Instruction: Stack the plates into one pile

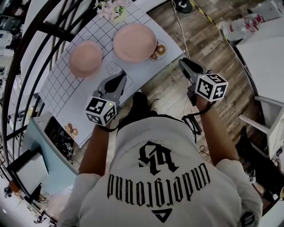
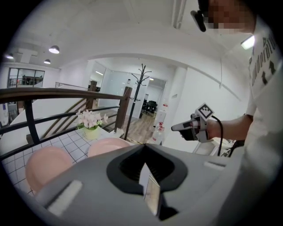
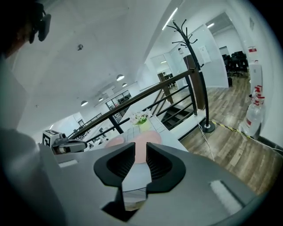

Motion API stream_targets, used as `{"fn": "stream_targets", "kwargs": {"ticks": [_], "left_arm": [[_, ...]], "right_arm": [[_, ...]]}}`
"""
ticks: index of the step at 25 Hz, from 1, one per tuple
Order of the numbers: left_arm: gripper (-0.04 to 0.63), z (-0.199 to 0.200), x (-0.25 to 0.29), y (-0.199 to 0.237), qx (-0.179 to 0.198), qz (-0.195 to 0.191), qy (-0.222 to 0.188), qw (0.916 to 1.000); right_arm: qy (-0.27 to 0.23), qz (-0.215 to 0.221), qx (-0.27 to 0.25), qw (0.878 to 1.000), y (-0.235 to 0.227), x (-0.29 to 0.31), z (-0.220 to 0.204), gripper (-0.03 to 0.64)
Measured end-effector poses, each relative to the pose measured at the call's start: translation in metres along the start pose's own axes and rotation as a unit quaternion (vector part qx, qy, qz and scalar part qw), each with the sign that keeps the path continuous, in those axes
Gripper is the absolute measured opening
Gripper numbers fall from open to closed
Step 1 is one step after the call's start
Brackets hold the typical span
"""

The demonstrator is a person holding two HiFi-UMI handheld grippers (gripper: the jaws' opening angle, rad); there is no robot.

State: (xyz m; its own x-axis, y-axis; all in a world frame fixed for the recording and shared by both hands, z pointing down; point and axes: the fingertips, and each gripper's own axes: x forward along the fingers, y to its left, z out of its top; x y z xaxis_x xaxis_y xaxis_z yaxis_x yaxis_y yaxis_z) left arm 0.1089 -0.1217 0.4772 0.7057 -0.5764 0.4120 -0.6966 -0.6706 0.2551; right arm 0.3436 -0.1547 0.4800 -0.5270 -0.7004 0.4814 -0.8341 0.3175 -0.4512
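Two pink plates lie side by side, unstacked, on the grid-patterned table (image 1: 66, 95). In the head view the smaller plate (image 1: 85, 58) sits toward 11 o'clock of the frame. The larger plate (image 1: 135, 42) lies at 2 o'clock from it, near but not touching. A pot of pale flowers (image 1: 113, 9) stands beyond them at 12 o'clock, and a dark stair railing (image 1: 49, 26) curves along the table's far side. The left gripper (image 1: 120, 77) hovers over the table's near edge at 5 o'clock from the smaller plate, clear of both plates. The right gripper (image 1: 183, 62) is held off the table over the wood floor, at 4 o'clock from the larger plate. The head view does not settle how the jaws stand; the gripper views do. In the left gripper view the left gripper's jaws are pressed together with nothing between them. The two plates show low beyond them toward 9 and 10 o'clock, and the right gripper appears at 3 o'clock. In the right gripper view the jaws stand slightly apart and hold nothing. The larger plate shows through the gap, well beyond it, with the left gripper at 9 o'clock. Only the gripper views show the black coat stand (image 3: 194, 66); water bottles (image 3: 253, 117) stand on the floor at 3 o'clock in the right gripper view.
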Motion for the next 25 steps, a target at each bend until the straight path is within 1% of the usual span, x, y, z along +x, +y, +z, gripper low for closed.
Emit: {"fn": "stream_targets", "kwargs": {"ticks": [4, 10, 18, 25], "left_arm": [[0.049, 0.012, -0.011, -0.013, 0.025, 0.008, -0.013, 0.9996], [0.049, 0.031, -0.032, -0.031, 0.045, 0.023, -0.040, 0.9979], [0.049, 0.025, -0.057, -0.052, 0.048, 0.046, -0.050, 0.9966], [0.049, 0.012, -0.089, -0.050, 0.038, 0.076, -0.051, 0.9951]], "right_arm": [[-0.023, 0.015, -0.011, 1.000, 0.008, -0.031, 0.006, 0.078], [-0.055, 0.030, -0.034, 0.997, 0.017, -0.077, 0.010, 0.077], [-0.074, 0.039, -0.028, 0.996, 0.017, -0.108, 0.001, 0.077], [-0.066, 0.066, -0.035, 0.995, 0.039, -0.101, -0.003, 0.077]]}}
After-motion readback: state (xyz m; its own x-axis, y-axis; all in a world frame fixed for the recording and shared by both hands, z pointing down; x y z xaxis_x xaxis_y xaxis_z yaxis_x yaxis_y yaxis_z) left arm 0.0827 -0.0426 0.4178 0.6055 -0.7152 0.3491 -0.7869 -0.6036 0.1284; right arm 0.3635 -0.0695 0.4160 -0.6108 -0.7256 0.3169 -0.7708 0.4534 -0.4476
